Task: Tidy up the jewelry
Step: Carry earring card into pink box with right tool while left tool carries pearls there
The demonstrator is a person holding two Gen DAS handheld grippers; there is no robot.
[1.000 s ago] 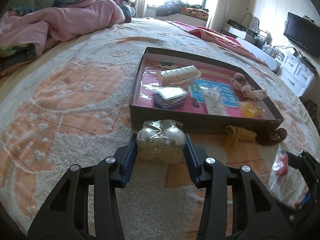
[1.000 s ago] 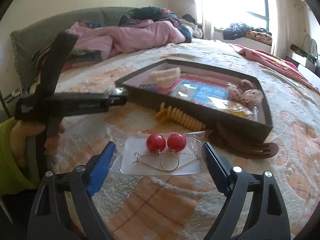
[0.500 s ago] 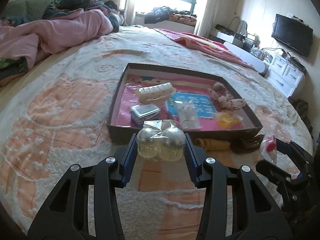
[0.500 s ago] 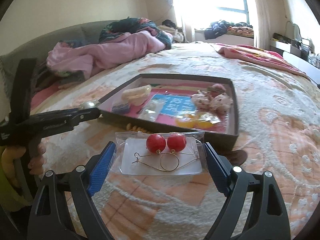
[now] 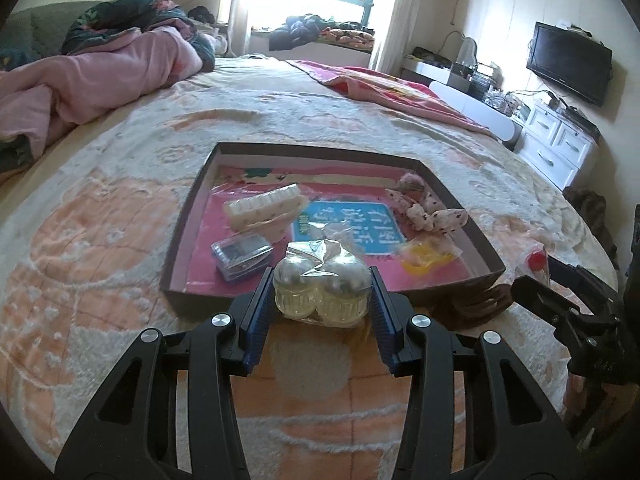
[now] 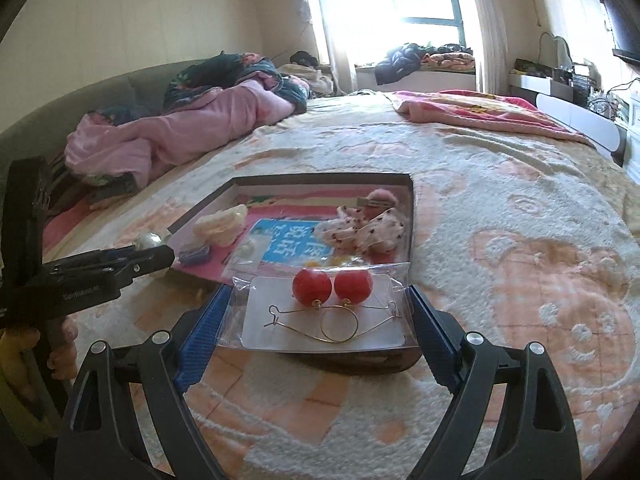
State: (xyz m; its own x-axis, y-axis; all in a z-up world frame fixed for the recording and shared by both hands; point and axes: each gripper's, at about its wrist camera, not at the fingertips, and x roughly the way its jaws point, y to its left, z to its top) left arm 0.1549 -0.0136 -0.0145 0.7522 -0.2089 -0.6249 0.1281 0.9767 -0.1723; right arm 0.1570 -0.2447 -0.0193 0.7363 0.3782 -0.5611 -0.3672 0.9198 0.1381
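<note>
A shallow dark box (image 5: 182,216) with a pink floor lies on the bed and holds several jewelry items. My left gripper (image 5: 321,297) is shut on a clear bag with two silver-and-clear ball pieces (image 5: 322,284), held above the box's near edge. My right gripper (image 6: 316,320) is shut on a clear bag with red ball earrings (image 6: 332,290) on a white card, held above the box's (image 6: 411,216) near right corner. In the left wrist view the right gripper (image 5: 568,292) shows at the right with the red earring bag (image 5: 536,260).
Inside the box lie a white hair clip (image 5: 264,206), a small clear blue case (image 5: 242,256), a spotted fabric bow (image 5: 430,210), a yellow item (image 5: 424,258) and a blue card (image 5: 352,226). A brown item (image 5: 476,300) lies outside the box's near edge. A pink quilt (image 5: 88,80) is at the back left.
Both grippers have risen and moved toward the box with their bags. The box now sits lower and closer beneath both bags.
</note>
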